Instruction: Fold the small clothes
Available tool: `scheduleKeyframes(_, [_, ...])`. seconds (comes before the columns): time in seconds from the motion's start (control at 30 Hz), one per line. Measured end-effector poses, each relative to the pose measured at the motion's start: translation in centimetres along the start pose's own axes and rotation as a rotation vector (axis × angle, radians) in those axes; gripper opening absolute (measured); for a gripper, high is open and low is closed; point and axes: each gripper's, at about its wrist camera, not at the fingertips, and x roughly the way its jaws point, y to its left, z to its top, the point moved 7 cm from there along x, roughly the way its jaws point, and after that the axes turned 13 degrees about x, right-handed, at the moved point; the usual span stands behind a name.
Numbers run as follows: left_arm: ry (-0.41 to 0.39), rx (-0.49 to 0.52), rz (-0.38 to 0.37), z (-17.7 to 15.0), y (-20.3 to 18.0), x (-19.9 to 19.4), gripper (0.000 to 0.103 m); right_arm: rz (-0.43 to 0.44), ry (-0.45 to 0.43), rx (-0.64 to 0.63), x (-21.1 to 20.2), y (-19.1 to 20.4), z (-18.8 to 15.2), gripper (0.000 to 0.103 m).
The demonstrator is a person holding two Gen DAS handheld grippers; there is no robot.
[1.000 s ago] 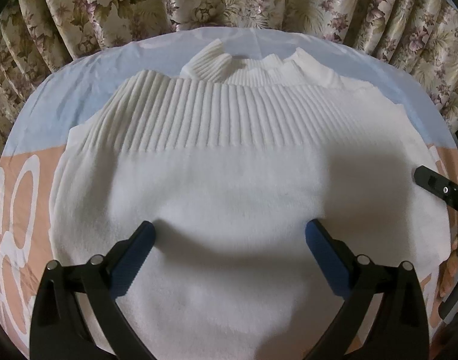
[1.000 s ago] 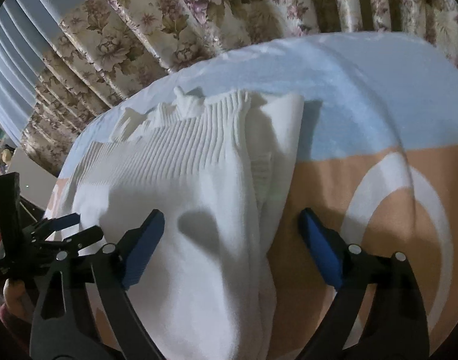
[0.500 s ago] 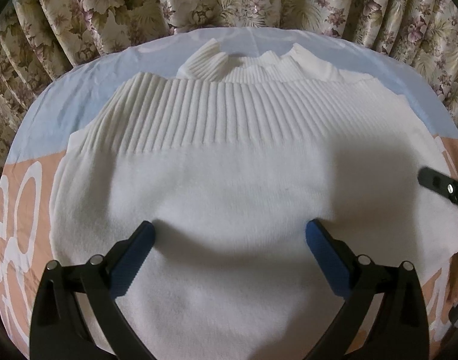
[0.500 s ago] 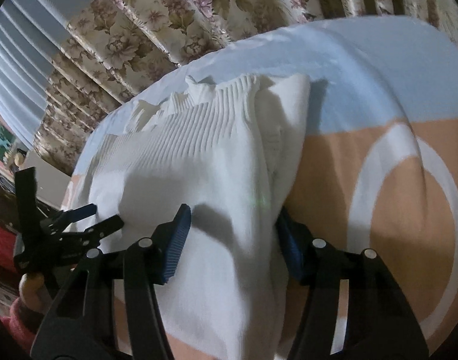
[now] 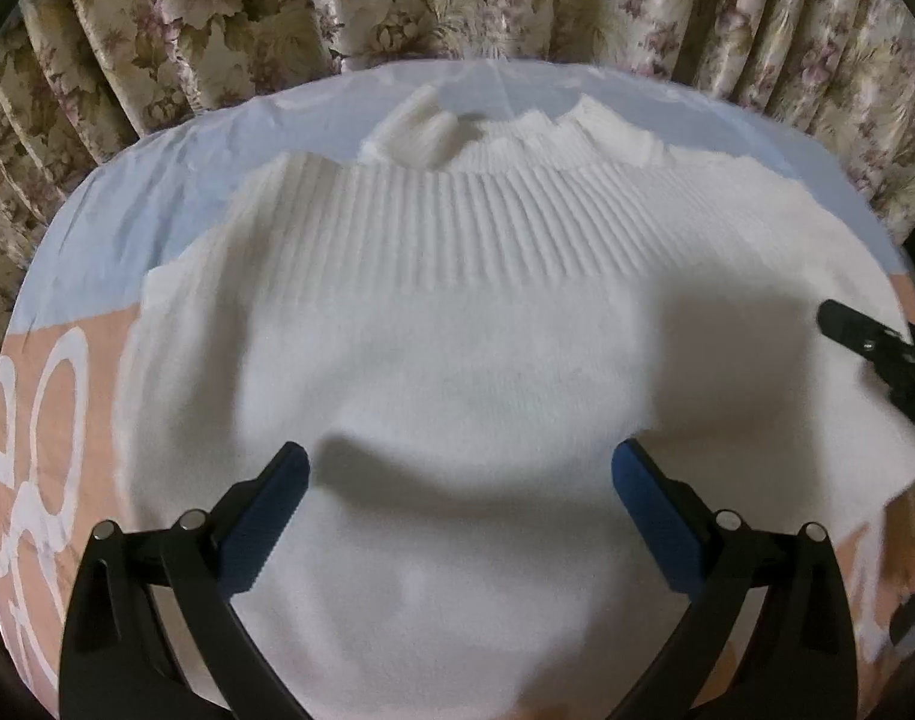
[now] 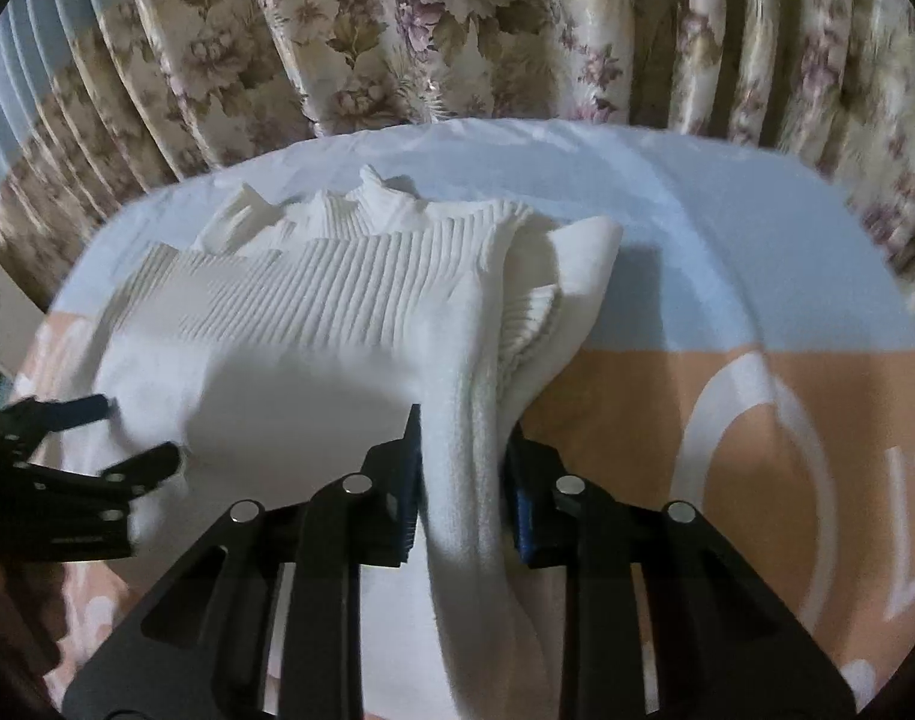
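Sweater (image 6: 337,360) lies flat on the bedsheet (image 6: 727,228), ribbed hem toward 12 o'clock; right gripper (image 6: 463,474) has just closed, pinching its right edge fold, while left gripper (image 5: 457,480) hovers open over the middle, so right's placed to fold

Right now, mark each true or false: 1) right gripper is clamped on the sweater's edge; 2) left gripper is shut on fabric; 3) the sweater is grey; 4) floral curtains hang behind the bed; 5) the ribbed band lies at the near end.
1) True: the right gripper, jaws just closing, pinches the sweater edge.
2) False: the left gripper is open over the sweater.
3) False: it is white.
4) True: curtains hang behind.
5) False: the ribbed band lies at the far end.
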Motion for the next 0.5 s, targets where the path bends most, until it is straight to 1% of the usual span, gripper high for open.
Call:
scheduleKeyframes(0.03, [-0.013,0.013,0.001,-0.3,0.9,-0.9,0.101,-0.030,-0.008,-0.020,-0.5,0.7,0.1,0.024])
scheduleKeyframes(0.1, [-0.021,0.042,0.032,-0.9,2.6,-2.1,0.101,-0.070,-0.026,-0.056,-1.3,2.2,0.5,0.024])
scheduleKeyframes(0.17, [-0.030,0.046,0.101,-2.0,5.9,-3.5,0.101,-0.093,-0.031,-0.078,-2.0,3.9,0.7,0.024])
scheduleKeyframes(0.2, [-0.036,0.037,0.123,-2.4,7.4,-4.2,0.101,-0.100,-0.037,-0.087,-2.3,4.9,0.9,0.024])
scheduleKeyframes(0.23, [-0.044,0.020,0.138,-2.9,9.3,-4.8,0.101,-0.107,-0.043,-0.096,-2.5,5.7,1.0,0.024])
scheduleKeyframes(0.33, [-0.056,-0.046,0.163,-4.6,14.1,-6.4,0.101,-0.125,-0.064,-0.147,-3.2,9.9,1.3,0.024])
scheduleKeyframes(0.4, [-0.064,-0.081,0.180,-5.7,16.5,-7.4,0.101,-0.114,-0.070,-0.173,-3.6,13.2,1.1,0.023])
scheduleKeyframes(0.5, [-0.065,-0.136,0.201,-7.6,20.1,-8.5,0.101,-0.113,-0.085,-0.253,-3.5,18.8,0.6,0.023])
